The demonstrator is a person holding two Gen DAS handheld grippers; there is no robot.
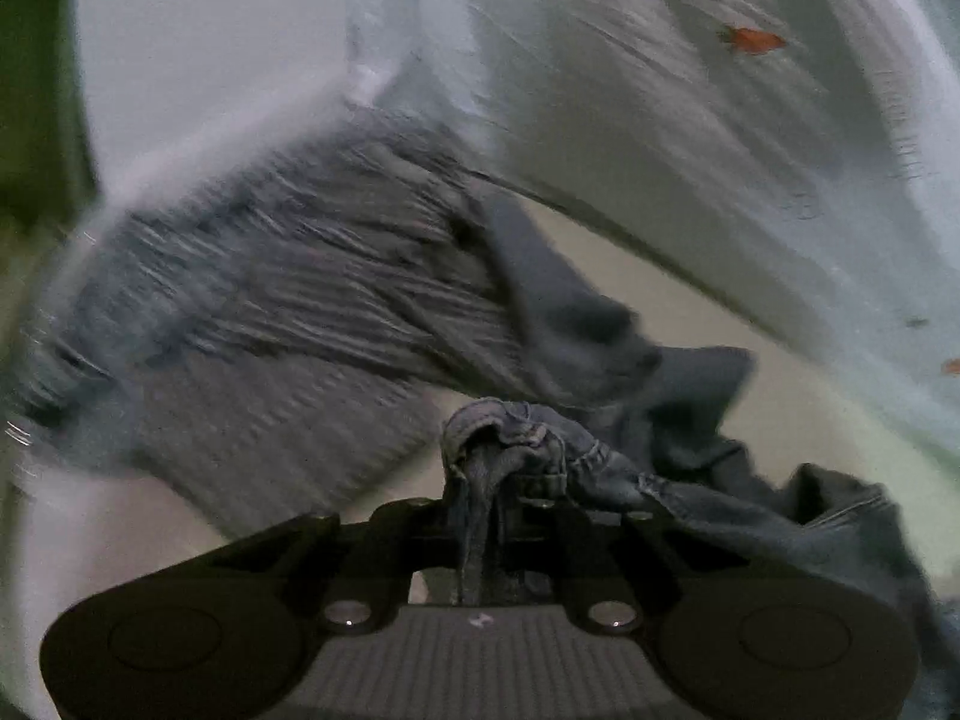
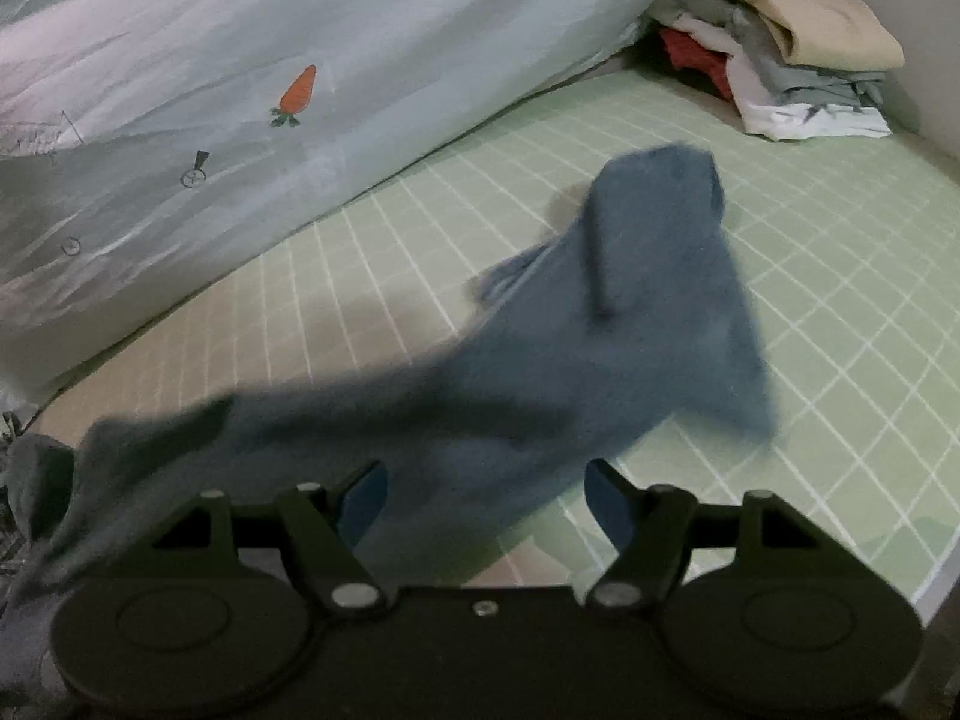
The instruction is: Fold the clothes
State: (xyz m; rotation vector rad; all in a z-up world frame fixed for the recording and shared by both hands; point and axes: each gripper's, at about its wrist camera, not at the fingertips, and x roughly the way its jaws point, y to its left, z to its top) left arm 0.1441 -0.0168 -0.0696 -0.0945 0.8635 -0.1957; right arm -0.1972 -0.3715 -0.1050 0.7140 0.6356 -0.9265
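A blue-grey garment (image 2: 630, 312) hangs stretched and blurred over the green checked bed sheet (image 2: 810, 312). In the left wrist view my left gripper (image 1: 504, 480) is shut on a bunched, stitched edge of this garment (image 1: 600, 324), which trails away to the right. My right gripper (image 2: 486, 498) is open, its blue-padded fingers (image 2: 606, 498) spread wide. The cloth passes just ahead of and between them, and neither pad presses on it.
A pale duvet with a carrot print (image 2: 240, 120) is heaped along the left and far side. A pile of folded clothes (image 2: 780, 48) sits at the back right by the wall. Blurred grey ribbed cloth (image 1: 288, 276) lies left of the left gripper.
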